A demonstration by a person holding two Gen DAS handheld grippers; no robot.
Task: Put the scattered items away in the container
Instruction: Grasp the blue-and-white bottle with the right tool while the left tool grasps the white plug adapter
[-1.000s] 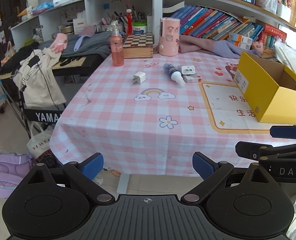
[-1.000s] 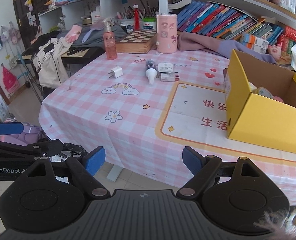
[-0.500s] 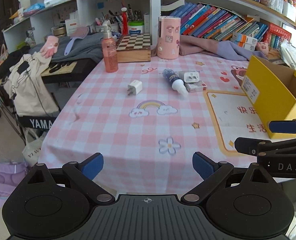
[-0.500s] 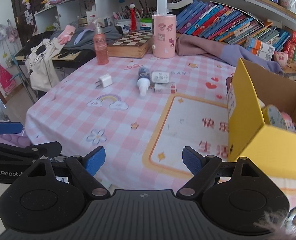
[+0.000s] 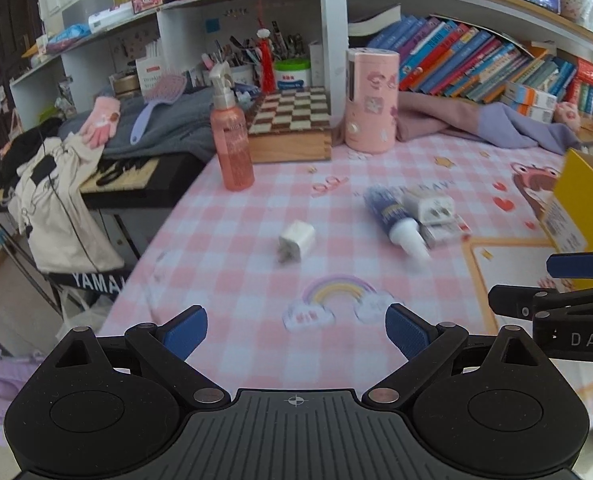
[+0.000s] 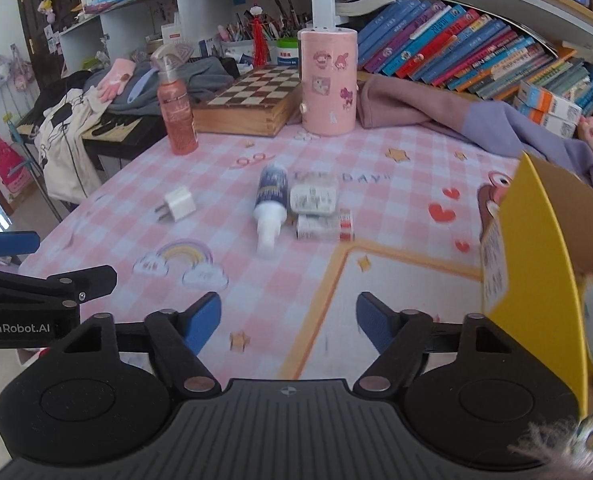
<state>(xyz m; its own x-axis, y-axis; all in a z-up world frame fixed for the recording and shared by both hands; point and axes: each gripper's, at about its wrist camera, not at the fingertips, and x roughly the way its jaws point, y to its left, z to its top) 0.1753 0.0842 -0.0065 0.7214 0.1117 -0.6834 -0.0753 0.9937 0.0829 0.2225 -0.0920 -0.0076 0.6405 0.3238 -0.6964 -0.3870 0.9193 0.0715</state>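
Over the pink checked table [image 5: 232, 280], both of your grippers have moved forward in the last second, so the scattered items now sit closer and larger in each wrist view. Your left gripper [image 5: 295, 330] hovers above the rainbow print with its fingers spread wide and nothing between them; the white charger plug [image 5: 296, 241] lies just ahead of it. Your right gripper [image 6: 288, 322] is likewise spread and empty, aimed at the cluster near the middle: the blue bottle [image 6: 271, 204] lying on its side, the small white tin [image 6: 314, 199] touching it, and the red-and-white packet [image 6: 325, 227] just in front of the tin. The yellow box [image 6: 536, 280] (the container, already holding a few things) now fills the right edge of the right view, close beside that gripper. Nothing has been picked up yet; the advance suggests you are lining up the first grasps, probably plug on the left and cluster on the right.
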